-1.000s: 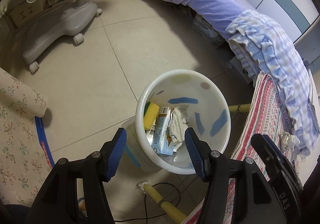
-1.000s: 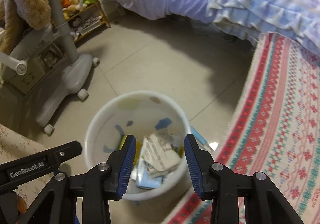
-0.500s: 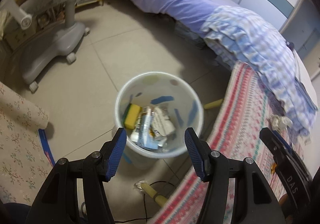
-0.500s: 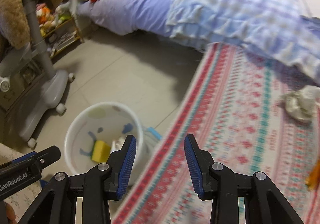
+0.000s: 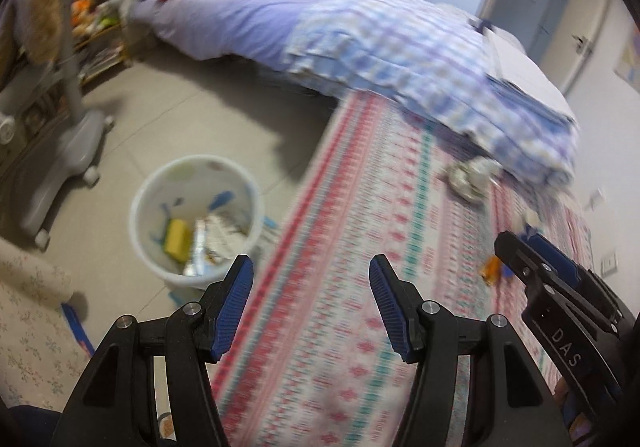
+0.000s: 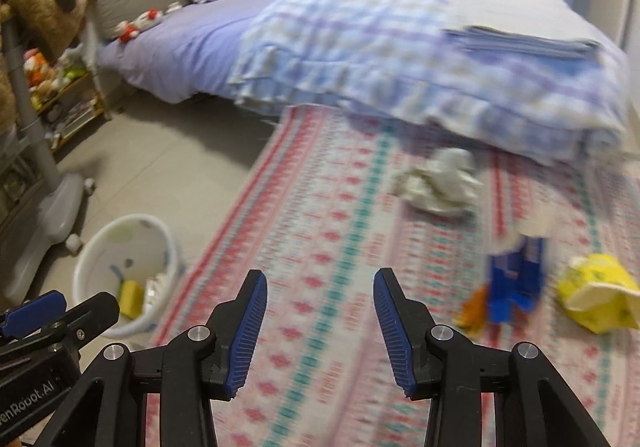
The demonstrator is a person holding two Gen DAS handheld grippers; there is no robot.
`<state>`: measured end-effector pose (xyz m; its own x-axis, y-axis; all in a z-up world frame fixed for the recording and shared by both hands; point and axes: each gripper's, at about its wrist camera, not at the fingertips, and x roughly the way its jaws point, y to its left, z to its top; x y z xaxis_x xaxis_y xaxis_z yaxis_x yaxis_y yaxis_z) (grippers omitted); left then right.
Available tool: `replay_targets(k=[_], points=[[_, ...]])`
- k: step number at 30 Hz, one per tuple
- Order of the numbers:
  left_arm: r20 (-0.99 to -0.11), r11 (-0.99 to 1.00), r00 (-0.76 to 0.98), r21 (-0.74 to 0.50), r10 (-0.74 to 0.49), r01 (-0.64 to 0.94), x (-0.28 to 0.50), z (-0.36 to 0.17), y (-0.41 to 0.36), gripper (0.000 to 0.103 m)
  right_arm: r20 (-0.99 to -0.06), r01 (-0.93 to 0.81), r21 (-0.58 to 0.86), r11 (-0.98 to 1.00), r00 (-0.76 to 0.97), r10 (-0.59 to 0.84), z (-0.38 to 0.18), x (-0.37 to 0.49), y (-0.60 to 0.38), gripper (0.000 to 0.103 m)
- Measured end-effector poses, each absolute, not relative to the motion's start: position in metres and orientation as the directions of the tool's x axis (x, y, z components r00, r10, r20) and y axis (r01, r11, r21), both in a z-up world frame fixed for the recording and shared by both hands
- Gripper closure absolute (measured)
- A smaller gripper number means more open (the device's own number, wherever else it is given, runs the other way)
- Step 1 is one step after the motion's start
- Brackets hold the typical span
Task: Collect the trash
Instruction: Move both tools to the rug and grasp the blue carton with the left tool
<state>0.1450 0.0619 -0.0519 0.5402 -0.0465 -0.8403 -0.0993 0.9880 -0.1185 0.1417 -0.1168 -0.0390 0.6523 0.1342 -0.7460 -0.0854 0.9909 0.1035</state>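
Each tool is a black plastic frame with silver screw heads at its joints and two fingers faced with ribbed blue pads (image 5: 236,303). The left tool (image 5: 311,307) bears white "GenRobot.AI" lettering on its side. The right tool (image 6: 320,321) carries the white letters "DAS".

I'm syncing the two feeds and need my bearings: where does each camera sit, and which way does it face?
Left wrist: rides behind the left tongs, open and empty, facing out over the rug toward the bed; the right tongs enter at the right edge.
Right wrist: rides behind the right tongs, also open and empty, facing the rug's litter: yellow wrapper, blue carton; the left tongs show at the lower left.
Shared: white bin, crumpled white paper, rug, bed.
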Motion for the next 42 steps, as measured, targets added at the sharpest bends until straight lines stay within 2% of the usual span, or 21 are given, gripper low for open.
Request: replay_targets(k=[8,16,19,24,30,33,35,37,38,42], points=[[-0.849,0.994,0.518,-0.092,-0.106,0.053,0.142,-0.057,-0.024,0.040,-0.773,0.073,0.139,0.988,0.631,0.062,-0.045,0.123,-0.205,0.054],[-0.882,0.983,0.436,-0.144,-0.179,0.113,0.160,-0.081,-0.079,0.040,-0.796,0.261,0.256,0.931,0.603,0.050,-0.056,0.110,-0.300,0.054],[-0.883,0.968,0.405,-0.184,-0.239,0.170,0.173,-0.088,-0.109,0.040,-0.803,0.339,0.285,0.897,0.595,0.031,-0.060,0.103,-0.336,0.054],[-0.893,0.943,0.356,-0.179,-0.275,0.280,0.209,-0.100,-0.164,0.040,-0.812,0.434,0.320,0.842,0.583,0.008,-0.069,0.092,-0.383,0.053],[-0.910,0.925,0.287,-0.203,-0.299,0.320,0.250,-0.118,-0.186,0.040,-0.814,0.492,0.358,0.794,0.581,0.007,-0.076,0.084,-0.415,0.053],[-0.906,0.910,0.241,-0.265,-0.349,0.320,0.262,-0.130,-0.187,0.041,-0.814,0.499,0.362,0.787,0.580,0.007,-0.076,0.083,-0.420,0.053],[-0.899,0.900,0.222,-0.300,-0.378,0.317,0.267,-0.138,-0.188,0.051,-0.817,0.496,0.359,0.791,0.577,0.009,-0.078,0.084,-0.420,0.053],[-0.899,0.897,0.219,-0.298,-0.378,0.326,0.269,-0.144,-0.190,0.075,-0.820,0.494,0.358,0.792,0.573,0.013,-0.081,0.087,-0.419,0.053],[-0.900,0.898,0.224,-0.293,-0.375,0.327,0.268,-0.145,-0.191,0.078,-0.821,0.493,0.356,0.794,0.571,0.013,-0.081,0.088,-0.417,0.053],[-0.888,0.891,0.249,-0.290,-0.387,0.350,0.265,-0.144,-0.197,0.082,-0.824,0.491,0.346,0.800,0.566,0.009,-0.084,0.091,-0.415,0.053]])
